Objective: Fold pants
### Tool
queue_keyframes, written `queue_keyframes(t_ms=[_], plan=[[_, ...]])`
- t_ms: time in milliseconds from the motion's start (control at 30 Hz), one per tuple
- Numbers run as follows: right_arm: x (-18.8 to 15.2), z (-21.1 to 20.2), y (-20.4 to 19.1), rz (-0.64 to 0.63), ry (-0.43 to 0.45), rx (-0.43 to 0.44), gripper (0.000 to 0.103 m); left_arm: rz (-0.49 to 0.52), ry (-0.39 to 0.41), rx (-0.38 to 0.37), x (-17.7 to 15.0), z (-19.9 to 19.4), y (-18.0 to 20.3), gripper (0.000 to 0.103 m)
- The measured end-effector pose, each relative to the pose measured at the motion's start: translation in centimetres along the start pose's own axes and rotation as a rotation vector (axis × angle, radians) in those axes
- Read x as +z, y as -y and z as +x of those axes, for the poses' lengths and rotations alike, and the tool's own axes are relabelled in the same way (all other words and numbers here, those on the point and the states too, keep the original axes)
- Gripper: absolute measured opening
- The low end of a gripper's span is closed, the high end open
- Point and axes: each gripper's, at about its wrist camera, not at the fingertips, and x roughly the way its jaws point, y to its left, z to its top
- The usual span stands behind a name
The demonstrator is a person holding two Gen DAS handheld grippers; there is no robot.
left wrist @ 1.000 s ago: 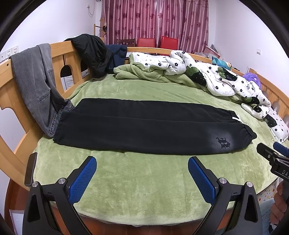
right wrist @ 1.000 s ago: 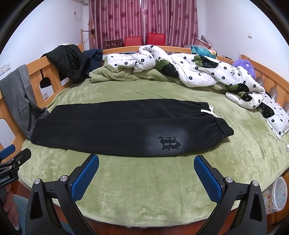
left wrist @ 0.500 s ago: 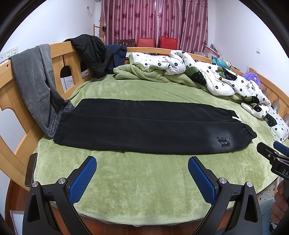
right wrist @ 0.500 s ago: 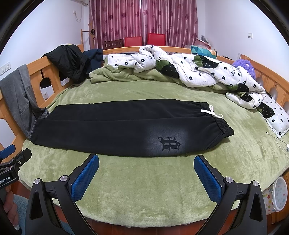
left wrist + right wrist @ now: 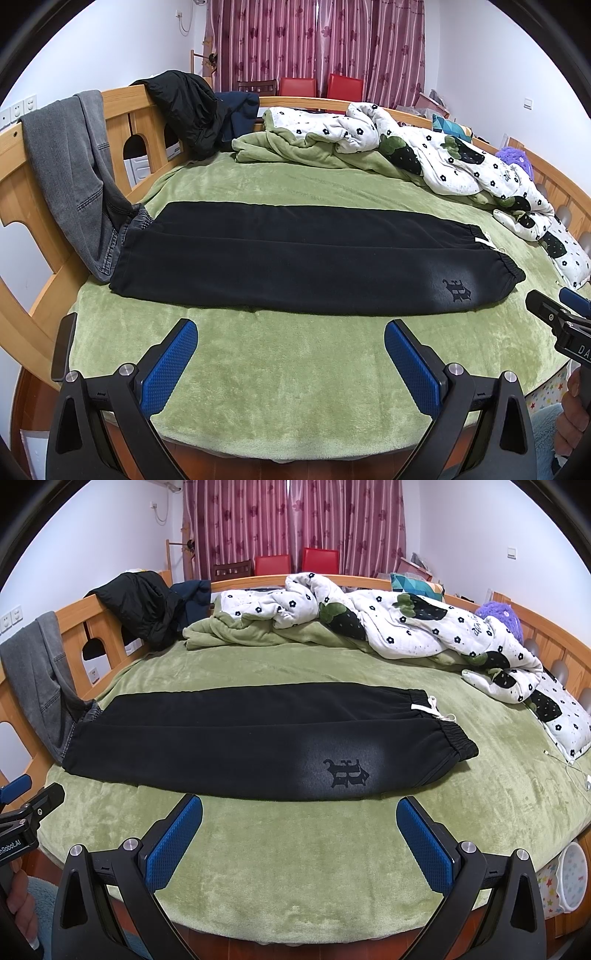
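My left gripper (image 5: 290, 356) hangs over the near edge of the bed, its two blue-padded fingers (image 5: 168, 365) spread wide with nothing between them. My right gripper (image 5: 299, 836) sits the same way, its fingers (image 5: 424, 847) wide apart and empty. Under both pairs of fingers lies only the green plush blanket (image 5: 295, 373) covering the bed.

Just beyond the fingertips, the black pants (image 5: 295, 258) lie flat across the blanket, folded lengthwise with one leg on the other. In the right view the elastic waistband (image 5: 456, 738), with a white drawstring (image 5: 430, 710) beside it, is ahead and to the right of my right fingers, and a dark logo (image 5: 347, 773) sits straight ahead between them. The leg cuffs (image 5: 123, 258) end ahead and to the left of my left fingers, touching a pair of grey jeans (image 5: 70, 170) draped over the wooden bed rail (image 5: 14, 192).

Farther out, a white flowered quilt (image 5: 406, 627) is bunched along the far and right side of the bed, and a black jacket (image 5: 184, 107) hangs over the rail at far left. Maroon curtains (image 5: 314, 40) close the background.
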Motion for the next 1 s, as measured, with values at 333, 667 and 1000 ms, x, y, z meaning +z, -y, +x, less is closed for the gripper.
queue_keyframes(t_ms=[333,667,1000], plan=[[0.1,0.1,0.0,0.001,-0.006,-0.001,0.103,-0.002,0.0,-0.001,0.0,0.0,0.0,0.101],[0.1,0.5,-0.3,-0.002,-0.034,-0.004,0.103,-0.009,-0.007,-0.003,0.3,-0.1,0.2,0.101],[0.1,1.5,-1.2,-0.058,-0.055,0.007,0.103,0.008,-0.008,-0.014,0.5,0.3,1.2,0.101]])
